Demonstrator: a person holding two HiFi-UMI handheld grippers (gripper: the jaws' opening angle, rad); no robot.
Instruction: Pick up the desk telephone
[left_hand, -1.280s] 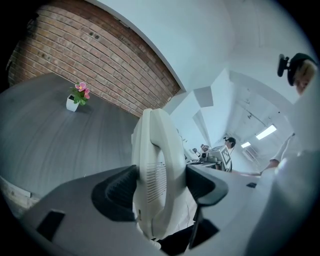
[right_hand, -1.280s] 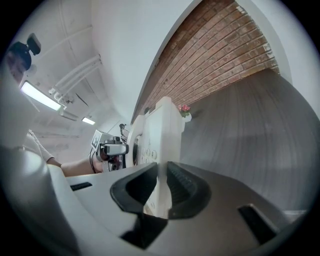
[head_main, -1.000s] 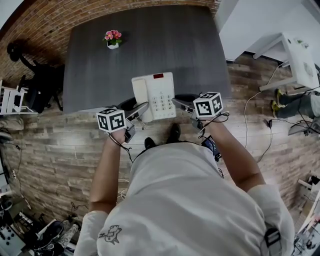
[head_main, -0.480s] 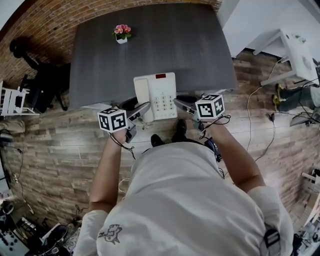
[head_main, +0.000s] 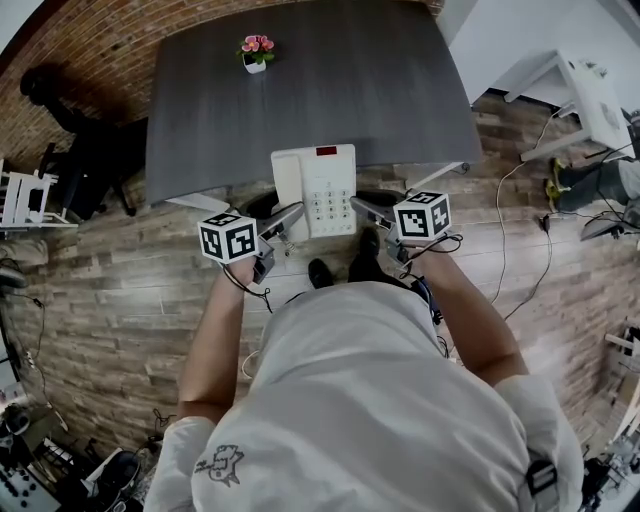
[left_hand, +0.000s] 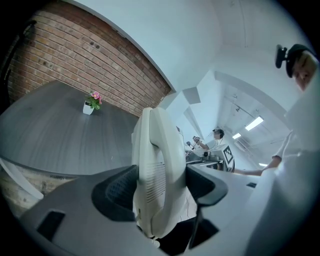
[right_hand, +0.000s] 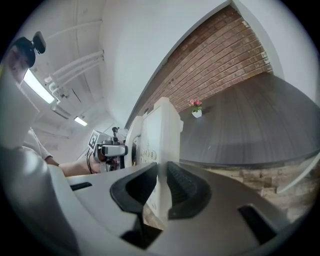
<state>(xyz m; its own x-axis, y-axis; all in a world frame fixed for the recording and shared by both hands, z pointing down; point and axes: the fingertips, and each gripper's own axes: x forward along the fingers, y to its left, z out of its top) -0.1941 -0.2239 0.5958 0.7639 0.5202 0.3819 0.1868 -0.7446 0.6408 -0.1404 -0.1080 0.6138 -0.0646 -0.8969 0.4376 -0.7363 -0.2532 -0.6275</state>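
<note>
1. The desk telephone (head_main: 313, 190) is white, with the handset (head_main: 287, 185) on its left side, the keypad (head_main: 326, 205) on its right and a small red strip (head_main: 327, 152) at its far end.
2. Position, head view: the telephone is held between the two grippers in front of the person. Its far half lies over the near edge of the dark grey tabletop (head_main: 300, 90). Its near half lies over the wood-plank floor (head_main: 120, 270).
3. Left hand-held gripper (head_main: 285, 217): the jaws stand wide apart, clamped on the handset side of the telephone. In the left gripper view the handset (left_hand: 156, 170) fills the gap between the ribbed pads (left_hand: 122, 187), and both pads press against it.
4. Right hand-held gripper (head_main: 362, 207): the jaws are nearly closed, gripping the thin right edge of the telephone. In the right gripper view that edge (right_hand: 161, 150) sits upright between the two pads, with little gap left.
5. The marker cubes (head_main: 227, 238) and (head_main: 422, 216) sit just behind the jaws of each gripper.
6. A small pot of pink flowers (head_main: 257, 50) stands at the far end of the tabletop, well apart from the telephone.
7. A brick wall (left_hand: 75, 55) lies behind the tabletop.
8. The person's dark shoes (head_main: 320, 272) show on the floor just below the telephone.
</note>
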